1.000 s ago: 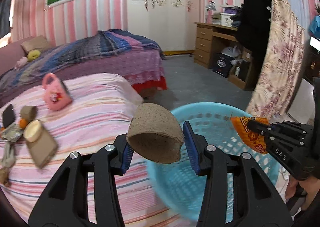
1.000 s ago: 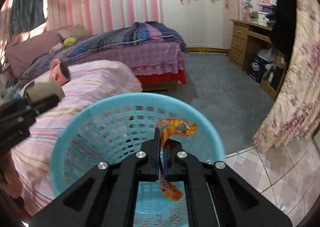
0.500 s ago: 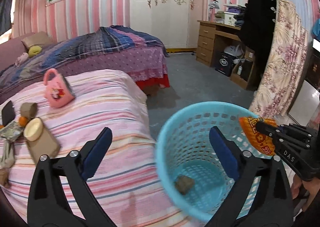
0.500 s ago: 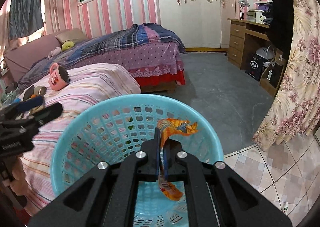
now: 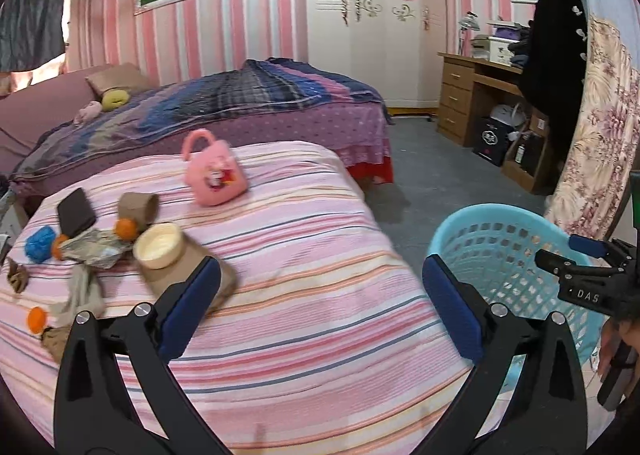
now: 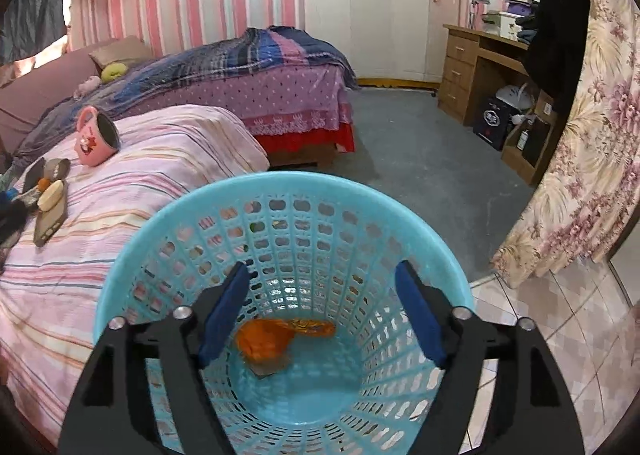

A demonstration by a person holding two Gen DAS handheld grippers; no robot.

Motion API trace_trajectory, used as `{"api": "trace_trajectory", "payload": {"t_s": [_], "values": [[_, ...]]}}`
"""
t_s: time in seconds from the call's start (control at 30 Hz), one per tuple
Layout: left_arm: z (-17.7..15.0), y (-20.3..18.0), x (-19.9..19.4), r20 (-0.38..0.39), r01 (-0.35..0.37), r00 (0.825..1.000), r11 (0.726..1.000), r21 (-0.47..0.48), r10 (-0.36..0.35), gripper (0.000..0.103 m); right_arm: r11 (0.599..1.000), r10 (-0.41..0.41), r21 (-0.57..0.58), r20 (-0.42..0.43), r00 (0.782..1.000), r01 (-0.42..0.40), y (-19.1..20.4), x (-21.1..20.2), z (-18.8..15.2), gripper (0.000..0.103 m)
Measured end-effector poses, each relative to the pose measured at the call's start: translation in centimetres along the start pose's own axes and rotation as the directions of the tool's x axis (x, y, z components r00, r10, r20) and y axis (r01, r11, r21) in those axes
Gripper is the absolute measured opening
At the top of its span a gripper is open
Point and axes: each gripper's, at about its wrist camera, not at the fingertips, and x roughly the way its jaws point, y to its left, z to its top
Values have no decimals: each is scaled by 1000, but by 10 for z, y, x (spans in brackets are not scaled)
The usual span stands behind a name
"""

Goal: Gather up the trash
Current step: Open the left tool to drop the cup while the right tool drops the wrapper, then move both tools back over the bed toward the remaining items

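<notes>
With its fingers spread and empty over the striped bed (image 5: 304, 255), the left gripper (image 5: 320, 303) hovers; at right, the right gripper (image 6: 324, 311), fingers just opened, has released the orange wrapper (image 6: 268, 339) lying at the bottom of the blue basket (image 6: 280, 187).

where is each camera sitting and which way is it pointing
Left wrist: rides the left hand-held gripper, open, looking down over the striped bed; the right hand-held gripper shows at the right edge.
Right wrist: rides the right hand-held gripper, open, looking down into the blue basket at the orange wrapper.
Shared: bed, basket, pink mug.
</notes>
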Motion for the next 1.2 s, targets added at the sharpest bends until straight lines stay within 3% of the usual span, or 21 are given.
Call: {"api": "trace_trajectory", "payload": {"t_s": [0.3,0.57,0.83,1.03,1.2], "values": [[-4,56,-28,22,-90,996,996,-18,90,98,999,-41,21,53,998,40,22,-17,1,92],[-17,129,-46,15,-177,984,983,-57,178,98,997,-52,65,133,990,43,50,-38,10,95],[-38,196,-58,4,-286,958,958,-37,286,98,997,-20,76,166,986,8,90,-44,17,96],[-55,244,-62,-7,-341,940,935,-99,342,98,993,58,89,173,983,-74,133,-46,20,96],[-70,278,-60,-36,-347,938,929,-124,346,98,994,79,61,173,982,-91,168,-46,18,96]]}}
